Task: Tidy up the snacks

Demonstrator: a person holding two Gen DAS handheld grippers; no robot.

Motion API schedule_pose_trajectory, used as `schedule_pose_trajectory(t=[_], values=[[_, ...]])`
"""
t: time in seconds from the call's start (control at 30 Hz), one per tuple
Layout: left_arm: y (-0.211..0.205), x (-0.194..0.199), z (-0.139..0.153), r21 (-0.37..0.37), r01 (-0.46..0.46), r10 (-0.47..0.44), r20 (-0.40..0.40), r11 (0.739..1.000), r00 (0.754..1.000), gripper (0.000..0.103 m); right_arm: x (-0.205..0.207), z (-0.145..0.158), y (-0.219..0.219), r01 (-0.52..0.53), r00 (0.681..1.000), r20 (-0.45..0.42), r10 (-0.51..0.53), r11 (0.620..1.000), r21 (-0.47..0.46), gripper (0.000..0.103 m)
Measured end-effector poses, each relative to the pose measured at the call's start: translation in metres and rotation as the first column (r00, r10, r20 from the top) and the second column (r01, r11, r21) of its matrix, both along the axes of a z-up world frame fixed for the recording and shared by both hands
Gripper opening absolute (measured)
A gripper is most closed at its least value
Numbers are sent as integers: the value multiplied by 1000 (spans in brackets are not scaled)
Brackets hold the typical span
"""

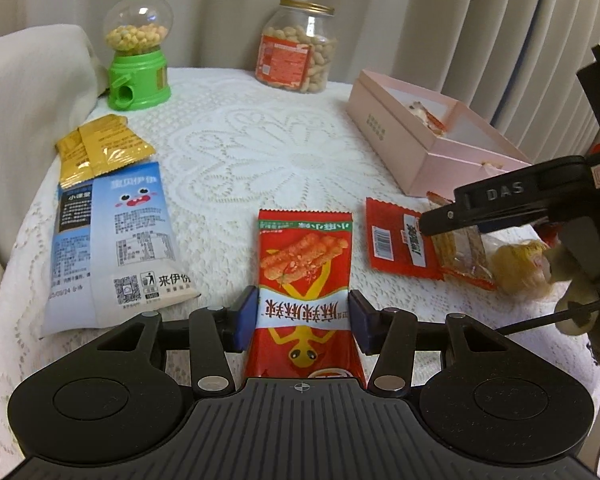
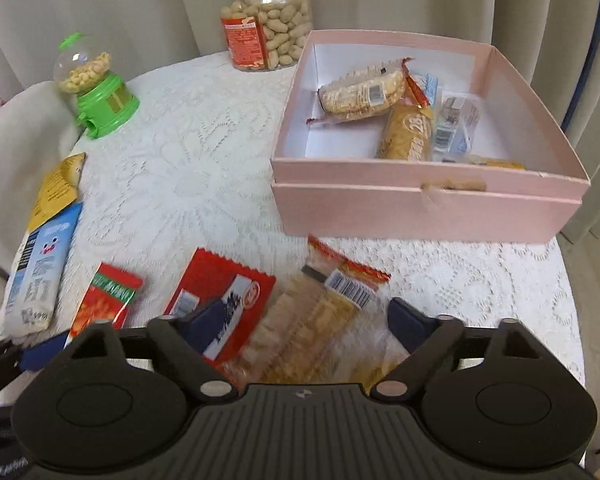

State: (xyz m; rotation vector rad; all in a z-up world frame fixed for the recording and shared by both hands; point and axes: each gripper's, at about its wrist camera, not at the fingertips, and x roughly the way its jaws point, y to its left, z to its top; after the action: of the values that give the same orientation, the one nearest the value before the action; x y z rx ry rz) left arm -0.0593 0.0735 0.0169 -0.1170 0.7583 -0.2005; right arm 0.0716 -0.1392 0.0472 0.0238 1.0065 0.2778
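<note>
Left wrist view: the left gripper (image 1: 303,320) sits at lower centre; its blue pads (image 1: 246,318) press both edges of the red packet (image 1: 305,276), which lies flat on the lace cloth (image 1: 236,148); jaws clenched on that packet. A blue bag (image 1: 112,248) and yellow sachets (image 1: 96,148) lie at the left; the green dispenser (image 1: 138,50) and peanut jar (image 1: 296,46) stand at the top; the pink box (image 1: 396,136) is at the upper right.

Right wrist view: the right gripper (image 2: 300,328) sits at lower centre; its jaws straddle a clear cracker pack (image 2: 312,320) and a red-and-white wrapper (image 2: 220,300); the frame is blurred there; whether the pads touch either one cannot be told. The pink box fills the upper right and already contains several snacks (image 2: 364,96).

Hazards, as judged from this position:
- The left grip holds only the near end of the red packet; on lifting, the far end may sag or the slick film may slip from the pads.
- The right jaws span two overlapping packs; closing may catch both, or pinch only film and drop the pack.
- Cracker contents may break under a hard squeeze.
- The two grippers work close together at the lower part of the table; crossing paths to the box may cause a collision.
</note>
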Motion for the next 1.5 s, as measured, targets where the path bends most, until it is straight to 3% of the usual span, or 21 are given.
schedule_pose_trajectory(t=[0.03, 0.1, 0.23, 0.37, 0.57, 0.63, 0.87, 0.9, 1.03, 1.23, 1.5], values=[[0, 0, 0, 0, 1, -1, 0, 1000, 1000, 54, 0, 1, 2, -7, 1000, 0, 7, 1000, -4, 59], [1, 0, 0, 0, 1, -1, 2, 1000, 1000, 54, -2, 3, 6, -42, 999, -15, 42, 999, -4, 45], [0, 0, 1, -2, -7, 7, -1, 1000, 1000, 54, -20, 12, 11, -94, 995, 21, 94, 995, -35, 38], [0, -3, 1, -62, -3, 2, -15, 998, 1000, 53, -36, 29, 3, -110, 991, 72, 112, 994, -30, 37], [-13, -10, 2, -45, 23, -23, -11, 999, 1000, 53, -56, 41, -15, -138, 986, 95, 137, 990, 5, 37], [-16, -11, 0, -70, 48, -50, -28, 996, 998, 53, -61, 36, -14, -165, 983, 80, 165, 986, 5, 37], [-22, -14, -2, -51, 60, -60, -14, 997, 998, 53, -88, 30, -2, -224, 967, 108, 230, 972, -68, 39], [-22, -14, -2, -53, 60, -60, -12, 997, 998, 53, -89, 31, -4, -227, 966, 109, 233, 972, -65, 42], [-21, -16, -2, -57, 61, -61, -5, 997, 998, 53, -95, 37, -18, -193, 969, 147, 199, 979, -60, 71], [-20, -17, -3, -67, 56, -55, 5, 996, 998, 53, -98, 35, -41, -110, 978, 165, 124, 990, -92, 72], [-22, -20, -4, -56, 58, -57, 28, 997, 998, 54, -105, 14, -66, -114, 985, 112, 129, 984, -134, 75]])
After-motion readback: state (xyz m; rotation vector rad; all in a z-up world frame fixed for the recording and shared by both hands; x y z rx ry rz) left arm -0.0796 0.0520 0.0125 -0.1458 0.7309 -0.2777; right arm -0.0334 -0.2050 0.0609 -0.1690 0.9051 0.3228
